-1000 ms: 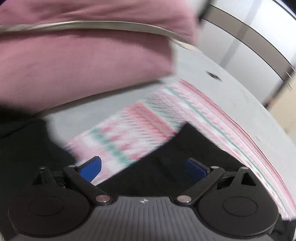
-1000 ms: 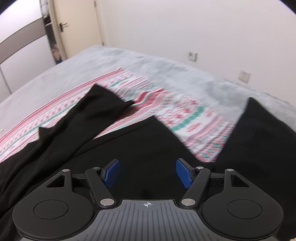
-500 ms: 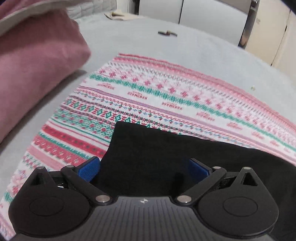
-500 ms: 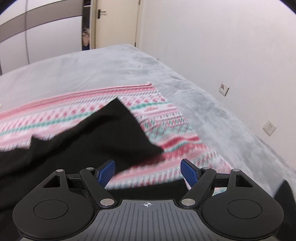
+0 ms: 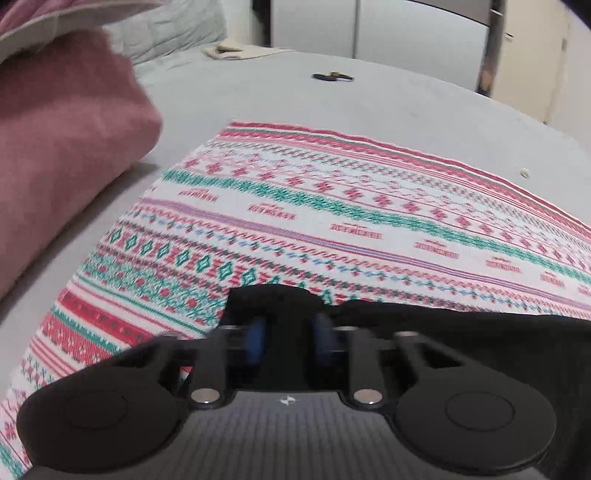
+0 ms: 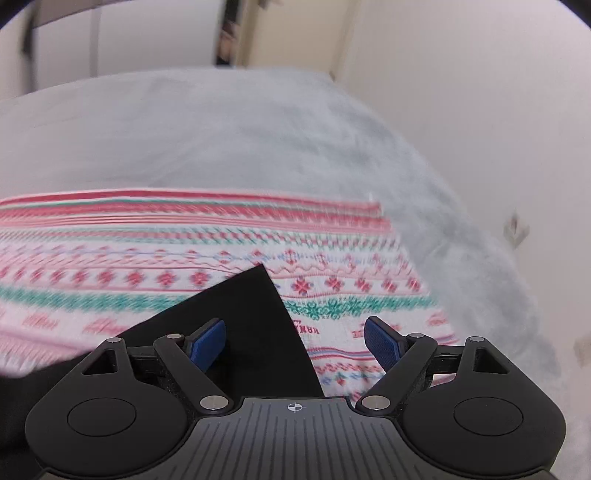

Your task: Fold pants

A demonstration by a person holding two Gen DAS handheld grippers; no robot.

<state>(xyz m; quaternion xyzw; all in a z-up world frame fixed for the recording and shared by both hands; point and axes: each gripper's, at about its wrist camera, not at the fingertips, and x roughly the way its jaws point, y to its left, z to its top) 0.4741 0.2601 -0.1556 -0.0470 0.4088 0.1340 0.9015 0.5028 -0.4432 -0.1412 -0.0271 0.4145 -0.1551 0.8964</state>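
Black pants (image 5: 461,332) lie on a patterned red, green and white cloth (image 5: 332,206) spread on a grey bed. In the left wrist view my left gripper (image 5: 288,338) has its blue pads close together on a bunched corner of the pants (image 5: 273,299). In the right wrist view a pointed corner of the pants (image 6: 251,317) lies between the fingers of my right gripper (image 6: 295,338), which is open, with the cloth (image 6: 184,251) beyond it.
A pink blanket or pillow (image 5: 55,147) lies at the left of the bed. A small dark object (image 5: 332,76) lies on the grey bedspread (image 5: 369,103) far ahead. Wardrobe doors (image 5: 406,33) stand behind. A white wall with sockets (image 6: 515,225) is at the right.
My left gripper's jaws have closed on the pants corner. My right gripper has swung right and lower over a pants corner, staying open.
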